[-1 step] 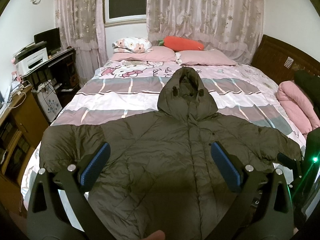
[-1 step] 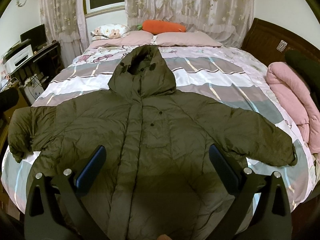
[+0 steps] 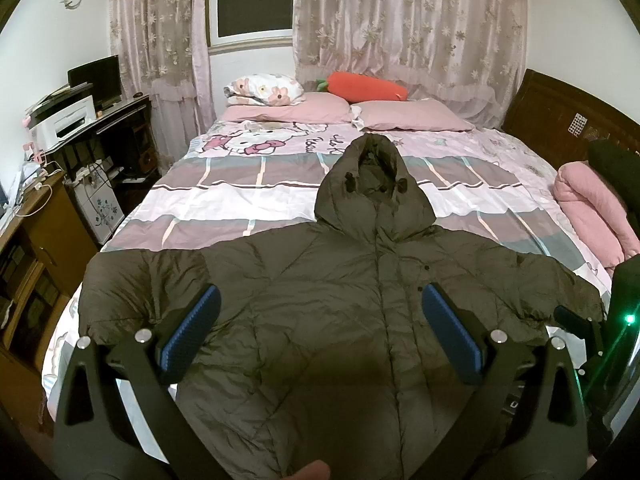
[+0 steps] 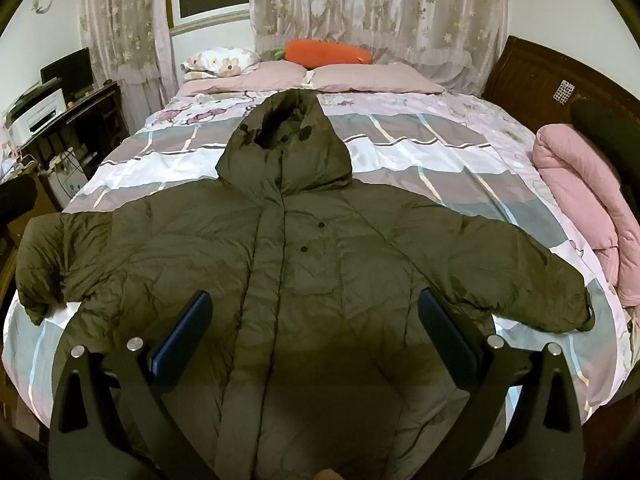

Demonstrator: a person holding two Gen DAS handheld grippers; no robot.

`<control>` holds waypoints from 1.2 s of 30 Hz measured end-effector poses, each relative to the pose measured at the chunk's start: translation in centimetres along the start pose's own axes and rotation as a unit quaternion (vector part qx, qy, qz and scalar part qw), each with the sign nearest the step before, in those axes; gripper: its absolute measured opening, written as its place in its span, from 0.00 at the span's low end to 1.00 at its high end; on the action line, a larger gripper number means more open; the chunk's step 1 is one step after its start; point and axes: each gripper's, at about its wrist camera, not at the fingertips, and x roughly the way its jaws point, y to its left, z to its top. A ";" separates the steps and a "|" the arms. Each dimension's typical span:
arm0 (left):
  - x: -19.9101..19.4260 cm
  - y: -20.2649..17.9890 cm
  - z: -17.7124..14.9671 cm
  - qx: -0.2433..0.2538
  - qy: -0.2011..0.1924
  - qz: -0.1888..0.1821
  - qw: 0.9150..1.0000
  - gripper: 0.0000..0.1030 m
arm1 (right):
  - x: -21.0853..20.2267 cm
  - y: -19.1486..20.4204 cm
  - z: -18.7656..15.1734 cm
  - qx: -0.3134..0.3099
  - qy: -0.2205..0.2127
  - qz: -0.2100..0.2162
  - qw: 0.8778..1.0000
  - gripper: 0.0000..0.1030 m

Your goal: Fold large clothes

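A large olive-green hooded puffer jacket lies flat and front-up on the bed, sleeves spread to both sides, hood pointing toward the pillows. It also shows in the right wrist view. My left gripper is open and empty, held above the jacket's lower left body. My right gripper is open and empty, held above the jacket's lower middle. Part of the right gripper shows at the right edge of the left wrist view, near the jacket's right cuff.
The bed has a pink and grey patterned sheet, pink pillows and a carrot plush at the head. A rolled pink quilt lies on the right edge. A desk with a printer and cabinets stand to the left.
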 end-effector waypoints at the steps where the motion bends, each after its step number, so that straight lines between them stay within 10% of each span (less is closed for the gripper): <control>1: 0.0 -0.1 0.1 0.000 0.000 -0.001 1.000 0.98 | 0.0 -0.1 0.0 0.002 0.001 0.000 1.000 0.99; 11: 0.9 -2.0 -1.4 0.019 0.009 -0.002 1.000 0.98 | -1.0 -3.3 1.6 0.040 -0.011 0.011 0.999 0.99; 18: 3.6 -3.9 -2.3 0.047 0.076 -0.073 0.993 0.98 | 4.5 -17.6 5.6 0.182 0.066 -0.003 0.981 0.99; 21: 7.4 -6.3 -3.3 0.022 0.165 -0.149 0.975 0.98 | 8.6 -28.9 3.0 0.350 0.116 -0.021 0.929 0.99; 26: 13.2 -11.5 -4.1 0.001 0.249 -0.206 0.946 0.98 | 11.4 -41.6 -6.2 0.612 0.157 0.003 0.775 0.99; 31: 16.3 -16.0 -6.0 0.062 0.300 -0.201 0.931 0.98 | 13.0 -45.4 -9.1 0.632 0.175 -0.026 0.755 0.98; 33: 17.1 -17.0 -6.7 0.074 0.313 -0.197 0.926 0.98 | 13.4 -46.9 -10.3 0.654 0.167 -0.042 0.736 0.77; 35: 17.5 -17.6 -7.3 0.085 0.323 -0.200 0.921 0.98 | 13.6 -48.3 -10.9 0.678 0.118 -0.018 0.725 0.23; 36: 17.5 -17.7 -7.7 0.094 0.327 -0.197 0.919 0.98 | 13.5 -48.5 -10.5 0.677 0.101 -0.011 0.729 0.17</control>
